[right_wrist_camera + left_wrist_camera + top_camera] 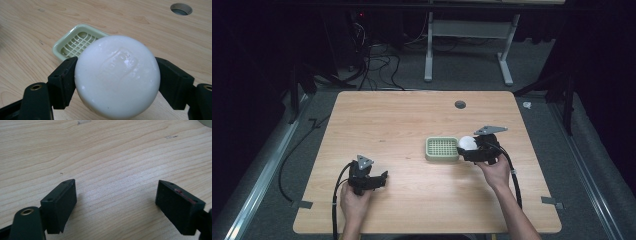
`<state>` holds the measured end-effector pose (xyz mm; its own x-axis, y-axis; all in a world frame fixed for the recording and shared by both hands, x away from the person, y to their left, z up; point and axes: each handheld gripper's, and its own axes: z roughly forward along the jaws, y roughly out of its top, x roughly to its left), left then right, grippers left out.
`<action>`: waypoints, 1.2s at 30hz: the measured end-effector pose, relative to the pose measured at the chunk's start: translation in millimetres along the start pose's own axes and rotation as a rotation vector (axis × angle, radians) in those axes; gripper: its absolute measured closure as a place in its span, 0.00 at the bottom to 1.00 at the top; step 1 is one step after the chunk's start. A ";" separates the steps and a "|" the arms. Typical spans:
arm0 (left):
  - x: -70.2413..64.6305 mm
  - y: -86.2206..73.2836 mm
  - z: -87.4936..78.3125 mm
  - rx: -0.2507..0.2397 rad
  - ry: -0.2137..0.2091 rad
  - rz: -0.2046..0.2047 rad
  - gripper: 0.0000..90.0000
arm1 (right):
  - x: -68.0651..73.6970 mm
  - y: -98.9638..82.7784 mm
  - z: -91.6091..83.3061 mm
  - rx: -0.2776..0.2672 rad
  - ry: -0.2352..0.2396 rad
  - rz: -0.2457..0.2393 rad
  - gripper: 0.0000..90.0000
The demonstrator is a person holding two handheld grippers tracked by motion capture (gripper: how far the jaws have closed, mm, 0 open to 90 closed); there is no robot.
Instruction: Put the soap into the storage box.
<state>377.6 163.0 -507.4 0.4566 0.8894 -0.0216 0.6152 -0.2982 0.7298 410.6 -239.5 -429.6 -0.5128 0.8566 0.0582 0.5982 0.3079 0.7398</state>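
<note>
Where the person's forearms come in at the near edge of the desk (412, 210), the left hand (354, 200) holds the left tongs (379, 180) low over the bare wood toward the near left corner. Seen in the left gripper view, these tongs (116, 202) stand spread wide, with only wood grain between the two black jaws and nothing pinched. A grey three-cornered plate sits on top of them in the high view, and a black cable trails back off the near edge.

Farther in and to the right, the right hand (494, 170) holds the right tongs (468, 146) with their jaws pointing left. They pinch a round white bar of soap (467, 142). In the right gripper view, the soap (117, 75) sits squarely between the jaws, one jaw pressed to each side of it, its pale face turned to the camera with a faint stamped mark in the middle. It is lifted off the wood.

Just beyond the soap, a pale green soap dish (75, 42) with a slotted grid floor lies flat on the desk. From above, the dish (442, 148) sits near the middle of the desk, and the soap hangs at its right edge, overlapping the rim.

Farther still, a round cable hole (460, 104) sits in the wood near the far edge. Beyond the desk, cables lie on the grey floor beside a white metal frame.
</note>
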 end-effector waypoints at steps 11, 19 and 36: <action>0.1 0.0 0.0 0.000 -0.001 0.000 0.20 | 5.7 13.5 14.3 0.020 0.025 -0.029 0.27; 0.1 0.0 0.0 0.000 -0.001 0.000 0.20 | 10.1 19.4 20.3 0.029 0.027 -0.044 0.27; 0.2 0.0 -0.1 0.000 -0.001 -0.001 0.20 | 22.2 27.1 37.5 0.048 0.054 -0.060 0.27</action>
<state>377.6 163.3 -507.4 0.4570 0.8892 -0.0232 0.6155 -0.2973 0.7299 438.6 -196.6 -433.4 -0.5800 0.8130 0.0515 0.5934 0.3783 0.7105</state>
